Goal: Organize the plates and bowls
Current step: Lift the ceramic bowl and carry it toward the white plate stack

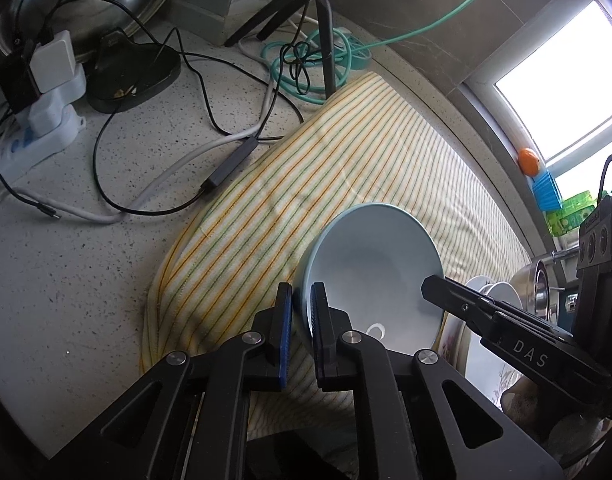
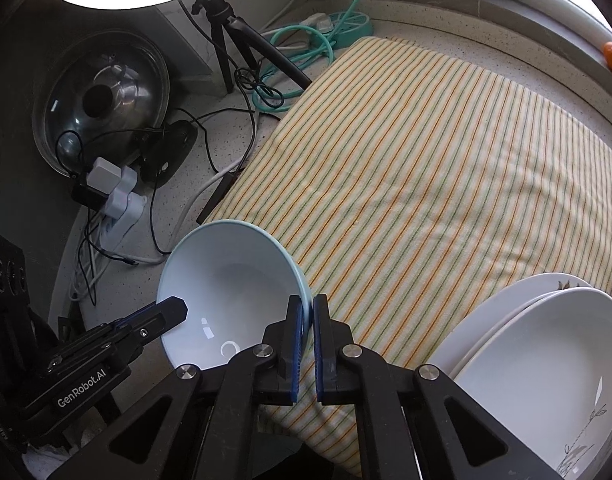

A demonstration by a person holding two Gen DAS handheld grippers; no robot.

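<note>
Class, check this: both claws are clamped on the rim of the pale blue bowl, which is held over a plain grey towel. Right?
Not quite. The towel is striped yellow and green, as the right wrist view shows. Both the left claw and right claw do clamp the pale blue bowl by its rim.

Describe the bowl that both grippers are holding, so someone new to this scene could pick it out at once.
Start from the striped cloth spread over the speckled counter. Above its near edge a light blue bowl hangs tilted, its rim pinched on one side by the left gripper and on the other by the right gripper. Unlike the white plates stacked beside it, it is deep, plain and pale blue.
</note>
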